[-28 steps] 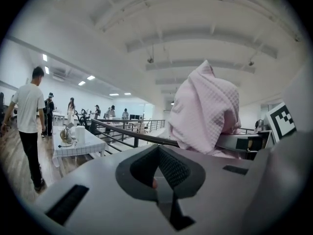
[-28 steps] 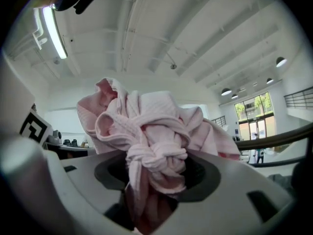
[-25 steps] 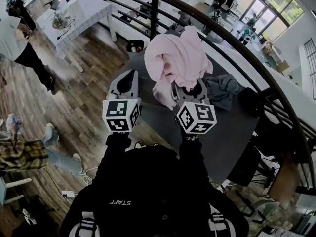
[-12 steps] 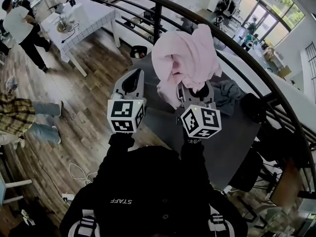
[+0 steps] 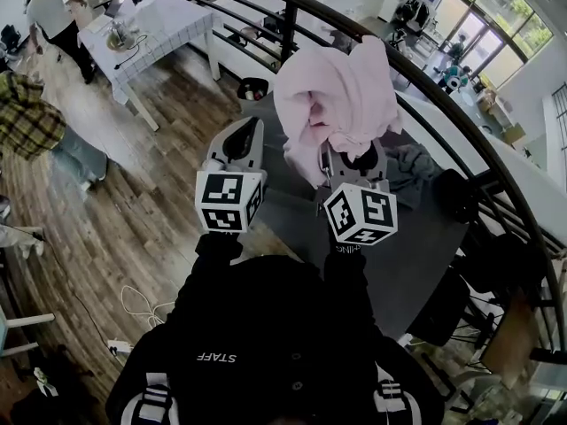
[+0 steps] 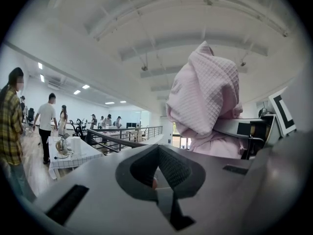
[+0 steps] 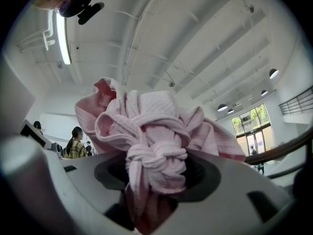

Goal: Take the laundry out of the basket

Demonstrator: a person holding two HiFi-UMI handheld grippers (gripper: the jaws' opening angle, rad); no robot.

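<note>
A pink waffle-weave garment [image 5: 335, 96] hangs bunched in the air above the dark table [image 5: 416, 246]. My right gripper [image 5: 351, 153] is shut on its knotted lower part, and the knot [image 7: 155, 160] fills the space between the jaws in the right gripper view. My left gripper [image 5: 246, 129] is level with it on the left, shut and holding nothing, a little apart from the cloth. The left gripper view shows the pink garment [image 6: 205, 97] up to the right, beyond the closed jaws. I cannot make out a basket with certainty.
A grey garment [image 5: 409, 162] lies on the table behind the right gripper, with a dark bulky object [image 5: 454, 193] next to it. A curved black railing [image 5: 461, 122] runs behind the table. At the far left are a white table [image 5: 159, 25] and people [image 5: 35, 122] on the wooden floor.
The right gripper has lifted the pink garment a little higher and further from me. The left gripper rose alongside it. People at the left have walked across the floor.
</note>
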